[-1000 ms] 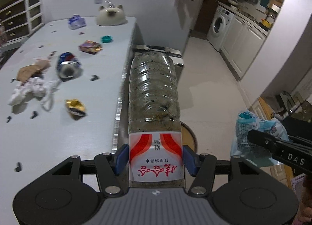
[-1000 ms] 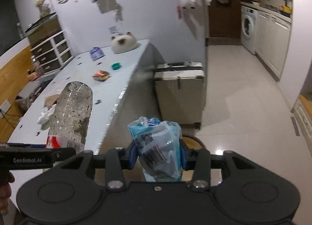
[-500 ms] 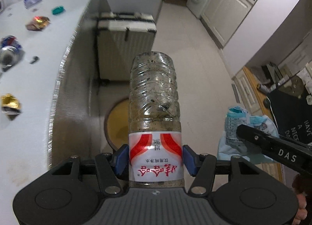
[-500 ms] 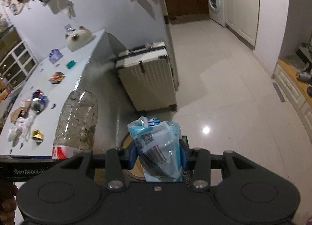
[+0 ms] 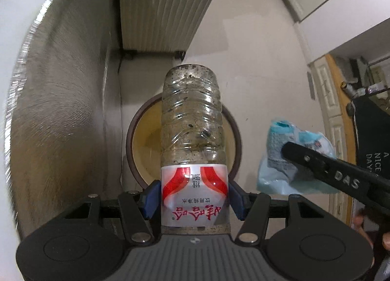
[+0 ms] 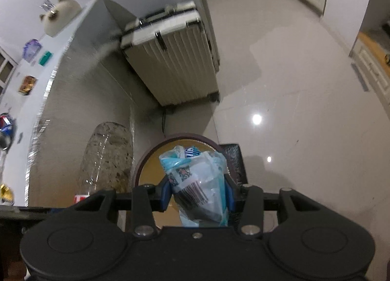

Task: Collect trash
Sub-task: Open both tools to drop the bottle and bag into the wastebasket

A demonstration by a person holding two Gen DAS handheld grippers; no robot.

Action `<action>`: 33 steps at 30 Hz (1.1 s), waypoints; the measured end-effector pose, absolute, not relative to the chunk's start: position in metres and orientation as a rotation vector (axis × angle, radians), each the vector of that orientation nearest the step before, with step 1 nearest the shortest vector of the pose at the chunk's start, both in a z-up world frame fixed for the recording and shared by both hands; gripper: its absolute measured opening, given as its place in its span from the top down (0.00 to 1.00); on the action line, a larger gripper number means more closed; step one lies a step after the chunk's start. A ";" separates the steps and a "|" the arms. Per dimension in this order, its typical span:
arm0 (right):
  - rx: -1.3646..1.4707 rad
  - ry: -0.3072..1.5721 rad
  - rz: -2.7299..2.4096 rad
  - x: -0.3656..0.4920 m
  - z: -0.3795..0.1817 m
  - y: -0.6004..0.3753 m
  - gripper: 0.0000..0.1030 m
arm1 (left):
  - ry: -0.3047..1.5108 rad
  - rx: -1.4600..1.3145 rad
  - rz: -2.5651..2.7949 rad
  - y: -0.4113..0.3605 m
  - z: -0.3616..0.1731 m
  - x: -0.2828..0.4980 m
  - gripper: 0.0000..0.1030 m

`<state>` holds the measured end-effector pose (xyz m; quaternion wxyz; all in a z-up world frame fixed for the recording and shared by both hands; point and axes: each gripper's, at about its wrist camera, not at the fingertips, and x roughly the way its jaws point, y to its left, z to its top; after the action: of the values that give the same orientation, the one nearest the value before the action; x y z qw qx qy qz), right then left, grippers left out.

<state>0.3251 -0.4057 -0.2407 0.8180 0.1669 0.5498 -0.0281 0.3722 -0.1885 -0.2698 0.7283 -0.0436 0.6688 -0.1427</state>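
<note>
Grimy clear plastic bottle (image 5: 192,134) with its red-and-white label sits clamped in my left gripper (image 5: 193,198), hanging above the round brown bin (image 5: 136,120). My right gripper (image 6: 197,194) pinches a crumpled blue-white plastic wrapper (image 6: 195,183) over it. Drop-off step, I reckon: release both next.

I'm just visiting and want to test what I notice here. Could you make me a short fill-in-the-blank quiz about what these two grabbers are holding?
1. The left gripper grips a plastic ____ with a red-and-white label.
2. The right gripper grips a crumpled light ____ wrapper.
3. Below both sits a round bin on the ____.
4. Behind the bin stands a ribbed, cream ____.

Missing words: bottle; blue; floor; suitcase
</note>
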 end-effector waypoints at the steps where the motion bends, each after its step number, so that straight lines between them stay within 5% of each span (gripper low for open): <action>1: 0.357 1.183 -0.058 0.332 -0.248 -0.404 0.57 | 1.490 -0.097 -0.313 -0.188 -0.277 0.378 0.42; 13: 0.337 1.333 -0.083 0.387 -0.336 -0.378 0.55 | 1.702 -0.164 -0.282 -0.183 -0.380 0.426 0.42; 20: 0.399 1.342 -0.086 0.392 -0.352 -0.383 0.43 | 1.725 -0.195 -0.269 -0.188 -0.404 0.433 0.40; 22: 0.406 1.341 -0.088 0.391 -0.354 -0.385 0.38 | 1.735 -0.200 -0.279 -0.187 -0.405 0.433 0.21; 24: 0.413 1.344 -0.087 0.389 -0.355 -0.386 0.35 | 1.721 -0.175 -0.296 -0.189 -0.401 0.432 0.14; 33: 0.420 1.358 -0.090 0.376 -0.353 -0.390 0.29 | 1.716 -0.126 -0.307 -0.188 -0.395 0.425 0.09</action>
<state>0.3756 -0.3896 -0.3526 0.7570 0.1928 0.6230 -0.0412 0.4247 -0.1876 -0.3954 0.6419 -0.0552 0.7528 -0.1347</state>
